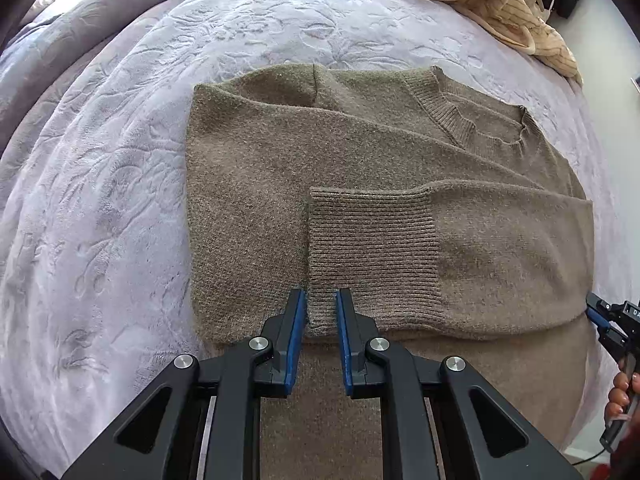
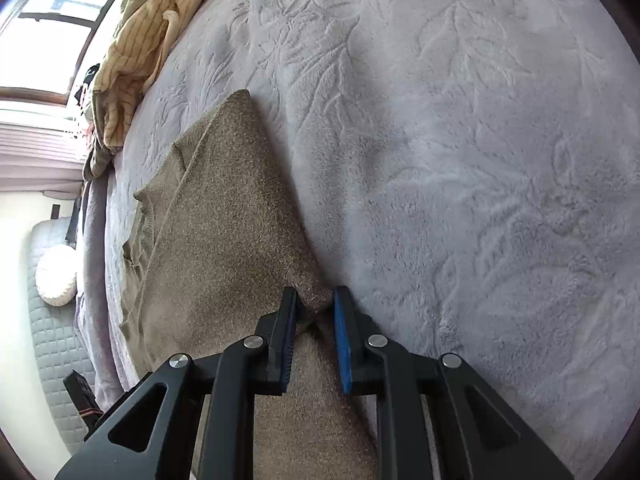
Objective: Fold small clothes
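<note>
Left hand-held gripper point(image 1: 321, 312) pinches the ribbed cuff point(image 1: 372, 256) and right hand-held gripper point(image 2: 315, 308) a side fold of the sweater point(image 1: 320, 168) on the bed point(image 1: 100, 200): sleeves look folded in, crosswise folding remains, striped clothes point(image 1: 500, 4) wait.

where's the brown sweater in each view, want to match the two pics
Left wrist: the brown sweater fills the centre, neckline upper right, ribbed cuff just ahead of the left gripper.
Right wrist: sweater lower left of centre, an edge between the right gripper fingers.
Shared landmark: striped tan garment at the bed's edge.
</note>
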Demonstrator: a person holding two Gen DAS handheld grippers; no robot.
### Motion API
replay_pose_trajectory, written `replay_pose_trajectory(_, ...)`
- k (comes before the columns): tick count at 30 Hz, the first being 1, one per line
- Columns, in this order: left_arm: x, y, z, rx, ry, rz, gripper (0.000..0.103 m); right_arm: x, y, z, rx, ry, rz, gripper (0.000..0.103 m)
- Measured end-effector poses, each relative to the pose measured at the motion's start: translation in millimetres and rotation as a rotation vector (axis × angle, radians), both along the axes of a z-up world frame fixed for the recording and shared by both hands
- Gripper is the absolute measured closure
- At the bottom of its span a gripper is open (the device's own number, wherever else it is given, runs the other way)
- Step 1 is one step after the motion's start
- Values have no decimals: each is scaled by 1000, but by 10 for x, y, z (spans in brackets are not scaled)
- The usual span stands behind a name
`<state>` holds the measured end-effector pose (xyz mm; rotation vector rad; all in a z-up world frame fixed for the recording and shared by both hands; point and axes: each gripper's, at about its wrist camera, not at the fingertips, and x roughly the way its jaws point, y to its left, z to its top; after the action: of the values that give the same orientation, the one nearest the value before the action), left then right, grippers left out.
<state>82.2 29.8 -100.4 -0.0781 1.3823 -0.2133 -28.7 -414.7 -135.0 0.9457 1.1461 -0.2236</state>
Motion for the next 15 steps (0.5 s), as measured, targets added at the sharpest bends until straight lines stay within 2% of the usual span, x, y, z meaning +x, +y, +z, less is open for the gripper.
replay_pose_trajectory(6,-19,-35,134,27,6,-14,86,-137,153,215,-77,47,89,78)
replay_pose_trajectory(9,-123,-50,240,38,2,-25,86,-195,283,307,-102,59,138,69)
replay_pose_trajectory(15,-317,-145,423,85,7,-46,86,-221,580,468,-147,74,248,64)
